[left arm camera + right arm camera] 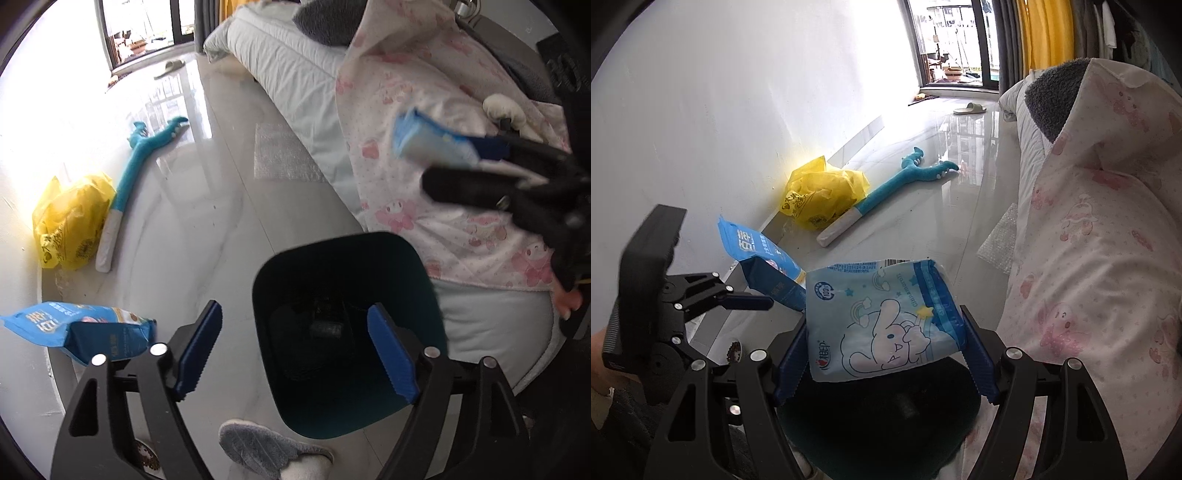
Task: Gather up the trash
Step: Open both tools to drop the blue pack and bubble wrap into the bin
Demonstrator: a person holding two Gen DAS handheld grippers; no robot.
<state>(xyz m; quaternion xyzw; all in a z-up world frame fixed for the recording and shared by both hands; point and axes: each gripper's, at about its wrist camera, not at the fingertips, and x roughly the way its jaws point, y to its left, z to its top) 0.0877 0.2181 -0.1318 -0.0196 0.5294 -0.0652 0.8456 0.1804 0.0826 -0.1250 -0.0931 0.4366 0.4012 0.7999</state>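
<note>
Glossy pale tile floor, white wall on one side, bed with white quilt and pink-print sheet on the other.

Bin: dark, teal-walled, open top, standing on the floor against the bed edge. Something dark lies at its bottom (too dim to identify).

Left gripper: jaws spread wide, nothing between the blue pads; it hangs directly over the bin mouth, pointing steeply down.

Right gripper: clamped on a light blue wrapper printed with a cartoon rabbit, pads pressing its two sides. Wrapper is held above the bin, clear of the rim. In the left wrist view the same gripper and wrapper appear up right, in front of the sheet.

Remaining on the floor: blue snack bag near the wall, just beside the left gripper; yellow plastic bag against the wall; teal plush toy touching the yellow bag; bubble wrap by the bed; grey slipper beside the bin.
</note>
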